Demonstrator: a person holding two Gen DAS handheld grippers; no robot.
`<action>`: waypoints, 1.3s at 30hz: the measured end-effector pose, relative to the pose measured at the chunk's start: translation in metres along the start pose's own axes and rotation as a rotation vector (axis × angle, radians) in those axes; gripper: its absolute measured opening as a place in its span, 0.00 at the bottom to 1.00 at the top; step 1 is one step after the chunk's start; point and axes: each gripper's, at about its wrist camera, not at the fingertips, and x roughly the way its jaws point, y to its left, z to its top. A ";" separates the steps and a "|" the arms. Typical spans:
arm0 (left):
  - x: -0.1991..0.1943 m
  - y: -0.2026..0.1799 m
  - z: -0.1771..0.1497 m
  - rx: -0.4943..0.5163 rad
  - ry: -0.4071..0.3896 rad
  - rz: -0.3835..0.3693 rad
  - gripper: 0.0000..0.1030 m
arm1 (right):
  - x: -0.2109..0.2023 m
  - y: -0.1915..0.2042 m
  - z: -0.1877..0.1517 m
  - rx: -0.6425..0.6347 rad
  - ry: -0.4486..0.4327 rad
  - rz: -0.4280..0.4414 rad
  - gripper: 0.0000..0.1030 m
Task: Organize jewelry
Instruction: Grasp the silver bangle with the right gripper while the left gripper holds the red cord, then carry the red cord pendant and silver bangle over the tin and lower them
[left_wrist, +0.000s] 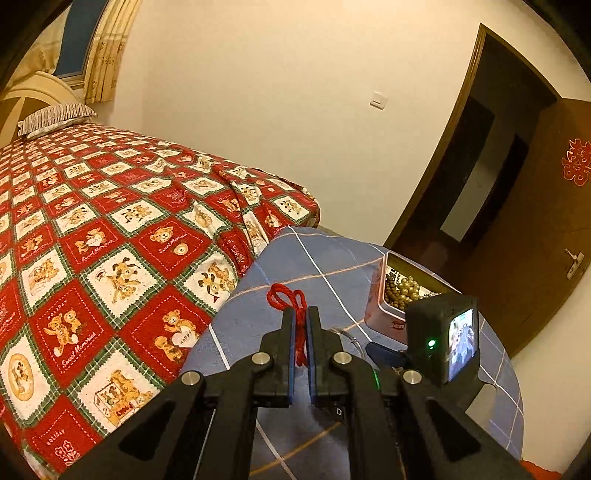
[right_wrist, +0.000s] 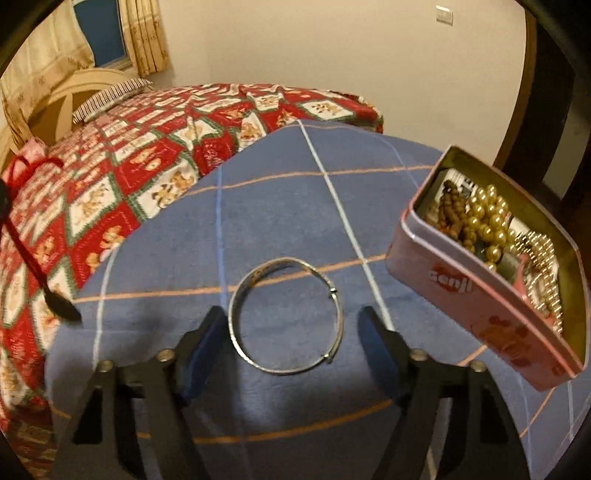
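Red cord bracelet (left_wrist: 295, 325) hangs pinched between the nearly closed jaws of the left gripper (left_wrist: 300, 314), its knotted loop sticking out past the tips, well above the blue checked cloth (left_wrist: 295, 258). In the right wrist view that cord shows at the far left, over the bed's red teddy-bear quilt (right_wrist: 155, 155).

Moving right, the silver bangle (right_wrist: 284, 317) lies flat on the cloth directly ahead of the right gripper (right_wrist: 293, 317), whose jaws stand wide apart with nothing held; the ring sits between the two tips, its left rim touching or just beside the left pad, though blur makes contact hard to judge. Being round, it has no long axis to favour.

Further right and beyond stands the open pink tin (right_wrist: 476, 295), already holding gold pearl beads (right_wrist: 487, 221) and brown beads. Bare cloth lies between bangle and tin, so the right gripper, the nearer one, probably has an unobstructed path; the tin's near wall is the edge to clear.
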 end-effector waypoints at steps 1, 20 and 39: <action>0.001 0.000 0.000 0.000 0.001 -0.002 0.04 | 0.000 -0.001 0.001 -0.012 -0.005 -0.010 0.65; 0.007 -0.086 -0.018 0.111 0.031 -0.105 0.04 | -0.093 -0.073 -0.044 0.129 -0.095 -0.081 0.64; 0.019 -0.178 -0.030 0.239 0.069 -0.205 0.04 | -0.163 -0.147 -0.067 0.268 -0.204 -0.192 0.64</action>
